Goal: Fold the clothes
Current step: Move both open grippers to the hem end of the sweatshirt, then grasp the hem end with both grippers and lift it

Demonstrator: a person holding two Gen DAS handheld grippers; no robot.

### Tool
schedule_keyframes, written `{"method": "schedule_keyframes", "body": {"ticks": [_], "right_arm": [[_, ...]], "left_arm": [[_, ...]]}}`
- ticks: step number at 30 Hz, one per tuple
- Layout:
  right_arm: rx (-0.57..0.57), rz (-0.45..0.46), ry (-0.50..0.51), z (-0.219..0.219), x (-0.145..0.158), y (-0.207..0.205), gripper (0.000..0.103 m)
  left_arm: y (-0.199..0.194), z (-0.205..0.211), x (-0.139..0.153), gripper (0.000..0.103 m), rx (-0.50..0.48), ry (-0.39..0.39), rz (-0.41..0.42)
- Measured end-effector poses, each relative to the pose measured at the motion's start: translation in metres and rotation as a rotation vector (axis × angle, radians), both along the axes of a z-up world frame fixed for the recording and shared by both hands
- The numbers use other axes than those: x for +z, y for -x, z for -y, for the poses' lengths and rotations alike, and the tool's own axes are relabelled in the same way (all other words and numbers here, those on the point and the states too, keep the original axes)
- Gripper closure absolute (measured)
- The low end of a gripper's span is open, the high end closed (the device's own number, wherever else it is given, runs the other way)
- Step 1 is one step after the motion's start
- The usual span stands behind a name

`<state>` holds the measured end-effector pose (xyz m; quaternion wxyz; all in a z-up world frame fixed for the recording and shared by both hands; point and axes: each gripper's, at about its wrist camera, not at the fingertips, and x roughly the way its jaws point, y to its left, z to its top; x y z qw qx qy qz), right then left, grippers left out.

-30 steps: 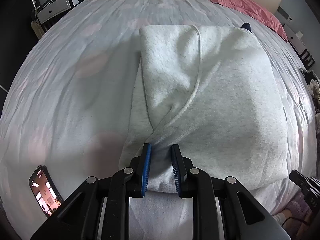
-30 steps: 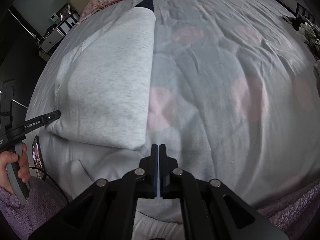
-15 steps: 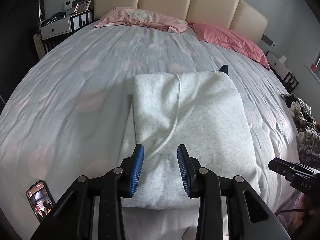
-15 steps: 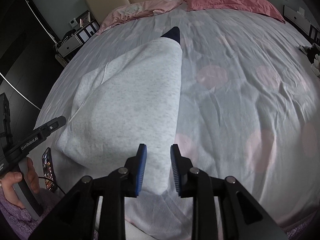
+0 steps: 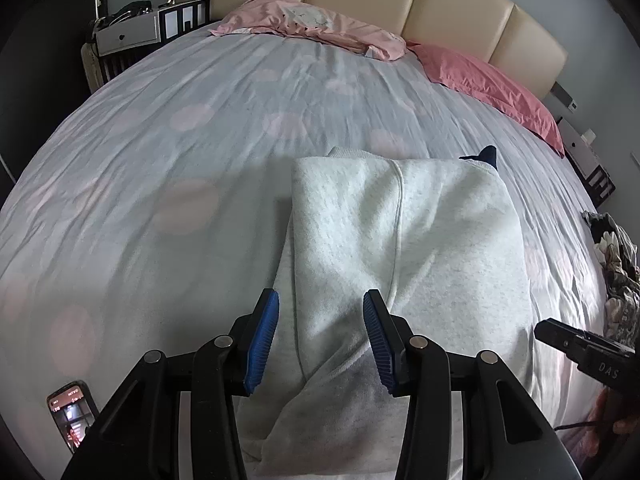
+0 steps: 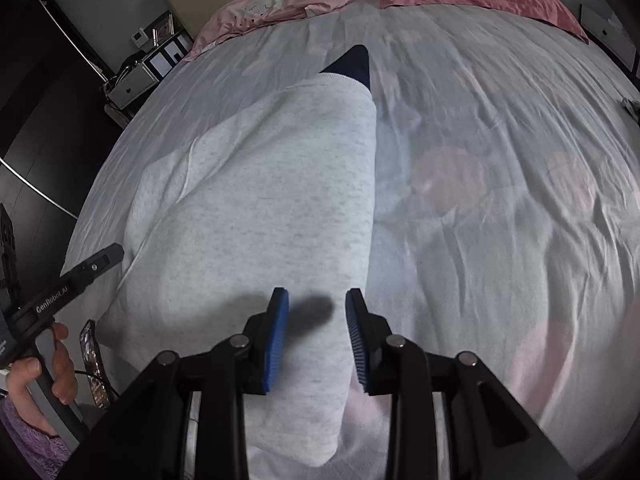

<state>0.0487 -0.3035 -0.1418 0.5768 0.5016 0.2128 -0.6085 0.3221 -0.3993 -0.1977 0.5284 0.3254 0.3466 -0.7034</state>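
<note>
Grey, folded and flat, the sweatshirt (image 5: 404, 248) lies on the spotted bedsheet (image 5: 160, 160) in the left wrist view; the left gripper (image 5: 318, 340) hangs above its near edge, jaws opening, pads clear of the cloth. From the right wrist, the right gripper (image 6: 316, 338) hovers over the sweatshirt's near right corner, jaws likewise opening, gripping nothing.

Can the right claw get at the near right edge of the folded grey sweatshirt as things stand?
Probably yes: the right claw hangs just above the grey sweatshirt, opening, nothing gripped, nothing between it and that edge.
</note>
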Motion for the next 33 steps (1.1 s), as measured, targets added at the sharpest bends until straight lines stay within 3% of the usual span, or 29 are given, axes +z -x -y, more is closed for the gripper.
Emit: {"method": "schedule_keyframes", "body": {"ticks": [3,6,8,10,17,23,33], "right_arm": [[-0.002,0.014,0.009,0.01,0.002,0.007,0.057],[-0.014,0.019,0.023,0.017,0.005,0.017,0.054],[-0.028,0.028,0.027,0.02,0.004,0.024,0.051],[-0.039,0.052,0.023,0.021,0.001,0.031,0.048],[-0.019,0.115,0.006,0.03,-0.017,0.043,0.043],[0.025,0.193,-0.014,0.046,-0.032,0.054,0.043],[0.054,0.427,-0.05,0.078,-0.071,0.066,0.042]], "left_arm": [[-0.001,0.009,-0.004,0.057,-0.022,-0.033,-0.01],[-0.008,0.019,-0.002,0.057,-0.044,-0.055,-0.038],[-0.014,0.027,0.001,0.048,-0.07,-0.069,-0.081],[-0.021,0.036,0.001,0.031,-0.1,-0.075,-0.123],[-0.035,0.085,-0.026,0.03,-0.186,-0.157,-0.207],[-0.03,0.112,-0.061,0.03,-0.258,-0.238,-0.187],[-0.008,0.139,-0.082,0.03,-0.36,-0.31,-0.293]]}}
